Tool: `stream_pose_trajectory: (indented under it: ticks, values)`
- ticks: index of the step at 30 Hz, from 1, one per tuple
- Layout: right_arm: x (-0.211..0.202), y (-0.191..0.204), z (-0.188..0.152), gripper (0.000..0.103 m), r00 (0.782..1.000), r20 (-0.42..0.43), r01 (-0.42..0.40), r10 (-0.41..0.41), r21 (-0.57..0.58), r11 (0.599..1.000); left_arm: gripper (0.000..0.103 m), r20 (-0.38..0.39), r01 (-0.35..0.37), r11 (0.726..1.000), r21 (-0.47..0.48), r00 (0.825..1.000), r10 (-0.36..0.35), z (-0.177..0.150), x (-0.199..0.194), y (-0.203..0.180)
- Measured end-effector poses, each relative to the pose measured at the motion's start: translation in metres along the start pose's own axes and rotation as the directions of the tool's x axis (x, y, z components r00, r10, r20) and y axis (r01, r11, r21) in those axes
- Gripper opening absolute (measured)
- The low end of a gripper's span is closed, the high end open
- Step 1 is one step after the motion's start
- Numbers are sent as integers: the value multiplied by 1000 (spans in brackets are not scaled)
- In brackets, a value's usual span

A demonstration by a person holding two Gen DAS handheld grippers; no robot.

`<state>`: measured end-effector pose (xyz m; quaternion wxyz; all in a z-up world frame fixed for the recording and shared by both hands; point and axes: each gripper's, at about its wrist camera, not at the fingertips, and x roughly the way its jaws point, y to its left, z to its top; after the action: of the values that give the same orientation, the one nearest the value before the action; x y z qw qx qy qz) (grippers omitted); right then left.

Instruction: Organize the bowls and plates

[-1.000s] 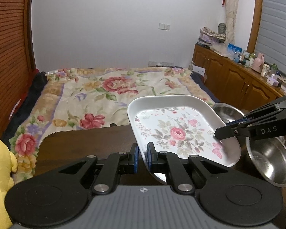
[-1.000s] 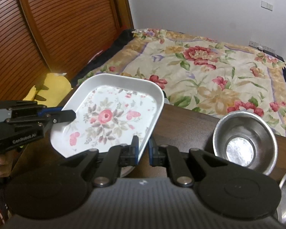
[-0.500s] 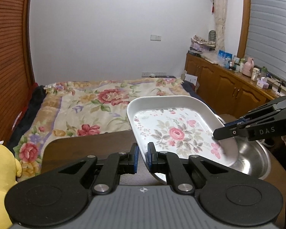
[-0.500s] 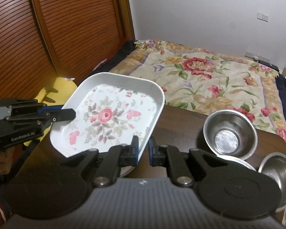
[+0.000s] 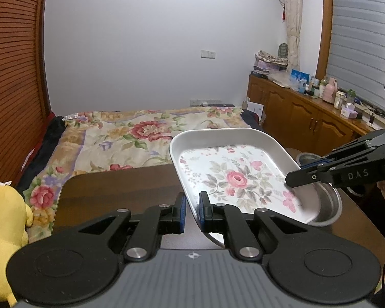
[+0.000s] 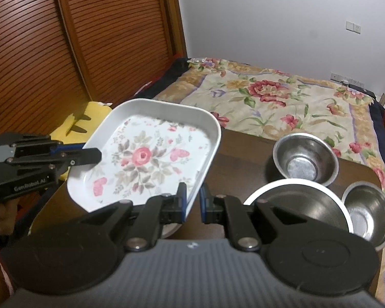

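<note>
- While the floral tray (image 5: 233, 177) hangs in the air above the dark wooden table (image 5: 120, 187), both tools carry it: the left gripper (image 5: 191, 211) is clenched on one rim, and the right gripper (image 6: 192, 204) is clenched on the opposite rim.
- The tray sits tilted, its far edge higher than the near one in both views — no part of it appears to rest on the table.
- To the right stand three steel bowls: a small bowl (image 6: 304, 157) at the back, a large bowl (image 6: 295, 205) nearer the right gripper, and another small bowl (image 6: 367, 211) just beside it at the table's edge.
- A pale dish (image 6: 170, 229) shows partly under the tray's near corner; what kind it is cannot be told.
- Likely risks from here:
  - Each grip takes only a thin strip of smooth rim, so if the two hands drift apart or twist unequally, one side could slip out and the tray would swing down from the other.
  - Lowering it while still tilted would land one corner first, probably knocking or scraping the dish below.
  - A sweep to the right could bump the large bowl and push the small one beside it off the edge — it already sits close to it.
  - Letting go with one gripper before the tray is seated would leave its weight on a single pinch.
</note>
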<state>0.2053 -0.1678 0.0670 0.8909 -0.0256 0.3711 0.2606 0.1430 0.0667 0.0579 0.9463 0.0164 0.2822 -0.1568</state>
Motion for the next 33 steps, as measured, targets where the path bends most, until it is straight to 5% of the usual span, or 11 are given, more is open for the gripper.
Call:
stream_pose_trajectory:
  ticks: [33]
  values:
    - [3, 17, -77, 12, 992, 28, -127, 124, 114, 985, 12, -98, -17, 996, -89, 995, 9, -74, -35, -5]
